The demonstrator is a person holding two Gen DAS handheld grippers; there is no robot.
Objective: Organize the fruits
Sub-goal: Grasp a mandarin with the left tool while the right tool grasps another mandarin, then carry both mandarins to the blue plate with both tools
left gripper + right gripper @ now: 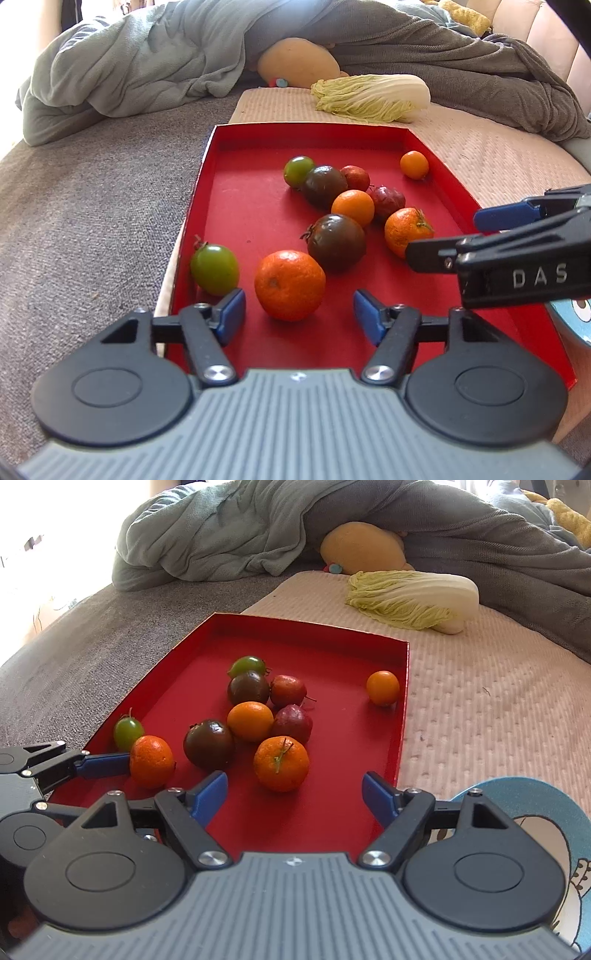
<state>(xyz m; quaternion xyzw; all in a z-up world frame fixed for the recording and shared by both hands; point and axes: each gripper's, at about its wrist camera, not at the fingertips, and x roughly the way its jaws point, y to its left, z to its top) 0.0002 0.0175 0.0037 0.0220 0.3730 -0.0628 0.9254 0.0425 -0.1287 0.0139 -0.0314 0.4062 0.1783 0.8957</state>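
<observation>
So both sets of jaws are spread wide with nothing in them. The left gripper hangs low over the near end of the shallow red cardboard tray, its blue pads on either side of a big orange mandarin without touching it. The right gripper sits just beside it, angled in from the right, with a stemmed mandarin right in front of its open gap.

Hard to see: a blue patterned plate is mostly cut off behind the right gripper, and a yellow plush toy is half buried under a grey-green blanket.

All the fruit is in the tray: two green tomatoes, two dark brownish ones, two small reddish fruits I can't identify, and four orange citrus, one small one off alone near the far right corner. The tray rests on a cream textured mat over a grey bed cover, with a napa cabbage lying beyond.
</observation>
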